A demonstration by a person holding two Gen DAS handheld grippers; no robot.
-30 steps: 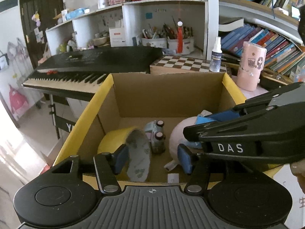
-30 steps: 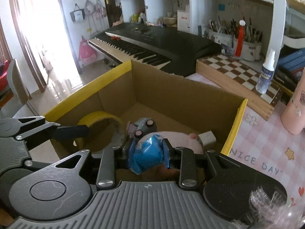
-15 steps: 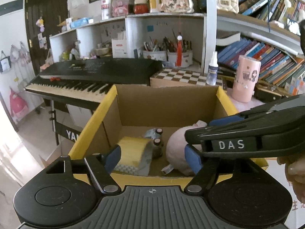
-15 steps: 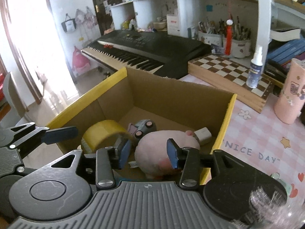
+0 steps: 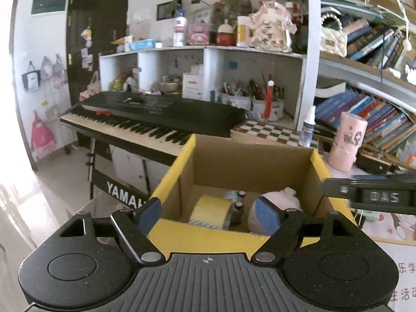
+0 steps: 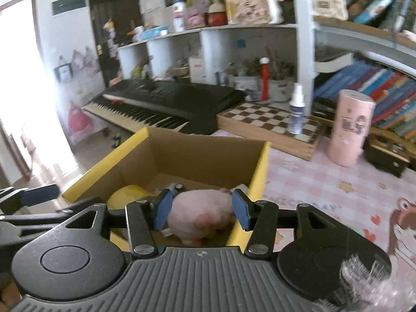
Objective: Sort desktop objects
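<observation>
A cardboard box with yellow rims (image 5: 182,158) (image 6: 260,161) holds a yellow tape roll (image 5: 210,209) (image 6: 124,193), a small toy car (image 5: 238,202) and a pink plush toy (image 5: 284,200) (image 6: 200,213). My left gripper (image 5: 208,214) is open and empty, above the box's near rim. My right gripper (image 6: 200,209) is open and empty, above the box with the plush seen between its fingers, well below them. The right gripper also shows at the right edge of the left wrist view (image 5: 369,195).
A black keyboard (image 5: 145,114) stands behind the box. A chessboard (image 6: 270,122), a spray bottle (image 6: 296,111) and a pink cylinder (image 6: 349,127) are on the pink tablecloth (image 6: 325,189) to the right. Shelves of books and clutter are behind.
The right gripper opened and let go of a blue object into the box. Both grippers have risen and pulled back from the box.
</observation>
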